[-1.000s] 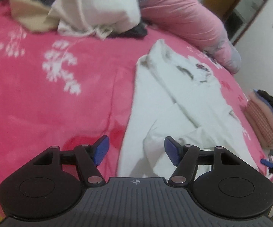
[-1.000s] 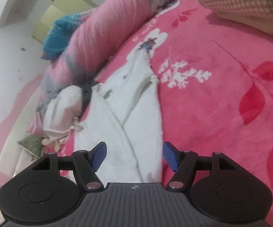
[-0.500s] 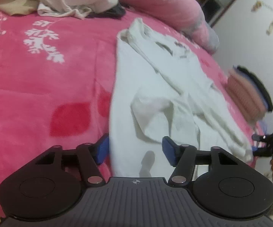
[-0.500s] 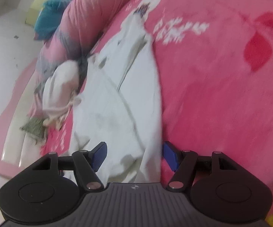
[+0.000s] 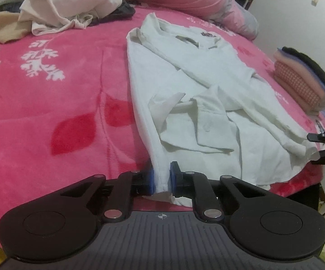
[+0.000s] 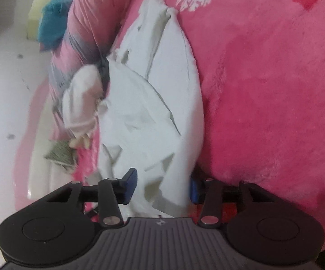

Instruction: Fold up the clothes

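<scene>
1. Left wrist view: white shirt point(image 5: 209, 103) lies flat on pink blanket point(image 5: 49, 103), right of centre.
2. Left gripper point(image 5: 161, 180) closing, blue pads pinching shirt's near hem corner.
3. Right gripper point(image 6: 162, 185) closing, jaws apart, shirt hem between, pads not pressing.
4. Folded stack point(image 5: 302, 78) far right.

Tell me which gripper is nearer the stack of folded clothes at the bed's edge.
Right. The right gripper sits at the white shirt's hem corner just below the stack of folded clothes; the left gripper is closing on the opposite hem corner.
</scene>
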{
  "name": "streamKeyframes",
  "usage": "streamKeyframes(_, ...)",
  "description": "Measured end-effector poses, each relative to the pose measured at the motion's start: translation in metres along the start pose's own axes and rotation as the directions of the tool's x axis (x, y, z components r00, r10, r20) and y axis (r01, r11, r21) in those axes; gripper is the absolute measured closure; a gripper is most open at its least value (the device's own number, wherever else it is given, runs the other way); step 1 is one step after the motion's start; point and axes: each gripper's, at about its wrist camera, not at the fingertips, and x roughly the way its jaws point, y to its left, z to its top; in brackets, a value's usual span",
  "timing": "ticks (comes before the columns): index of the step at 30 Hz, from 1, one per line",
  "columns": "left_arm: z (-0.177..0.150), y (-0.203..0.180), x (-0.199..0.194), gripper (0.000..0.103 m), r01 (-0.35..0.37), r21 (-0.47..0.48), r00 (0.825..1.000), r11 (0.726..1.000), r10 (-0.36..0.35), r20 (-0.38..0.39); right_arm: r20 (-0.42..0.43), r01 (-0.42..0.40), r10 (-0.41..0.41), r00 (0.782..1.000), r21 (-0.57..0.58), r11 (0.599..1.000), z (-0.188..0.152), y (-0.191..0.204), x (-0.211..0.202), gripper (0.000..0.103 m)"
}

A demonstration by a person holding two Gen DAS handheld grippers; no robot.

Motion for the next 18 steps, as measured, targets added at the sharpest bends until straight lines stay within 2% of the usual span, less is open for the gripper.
streamKeyframes(2,0.001,0.006,0.0,0.087,0.038,-0.039,0.999,0.999,-0.038,-0.002,-0.002,-0.038,0.038,0.999,0.037,0.999,0.001,-0.004,-0.001,0.044)
streamKeyframes(3,0.001,0.01,0.001,0.075,0.065,-0.07,0.998,0.995,-0.066,-0.005,-0.003,-0.057,0.057,0.998,0.056,0.997,0.001,-0.006,-0.001,0.044)
streamKeyframes(4,0.002,0.015,0.001,0.069,0.095,-0.105,0.995,0.99,-0.096,-0.006,-0.003,-0.065,0.066,0.998,0.068,0.996,0.001,-0.008,-0.001,0.044)
streamKeyframes(6,0.006,0.027,0.0,0.051,0.171,-0.208,0.985,0.963,-0.172,0.015,-0.002,-0.08,0.081,0.997,0.089,0.993,0.001,-0.011,-0.001,0.043)
streamKeyframes(8,0.011,0.036,0.002,0.047,0.213,-0.297,0.976,0.931,-0.213,0.034,0.003,-0.101,0.101,0.995,0.109,0.989,0.001,-0.013,-0.001,0.043)
streamKeyframes(12,0.019,0.047,0.01,0.047,0.227,-0.42,0.972,0.879,-0.228,0.048,0.021,-0.122,0.12,0.993,0.146,0.982,0.002,-0.017,0.001,0.043)
streamKeyframes(14,0.023,0.039,0.013,0.051,0.182,-0.401,0.982,0.898,-0.186,0.03,0.028,-0.116,0.113,0.993,0.141,0.983,0.001,-0.016,0.003,0.045)
streamKeyframes(18,0.027,0.014,0.017,0.072,0.034,-0.282,0.999,0.959,-0.035,0.003,0.044,-0.081,0.077,0.996,0.098,0.992,-0.002,-0.011,0.004,0.055)
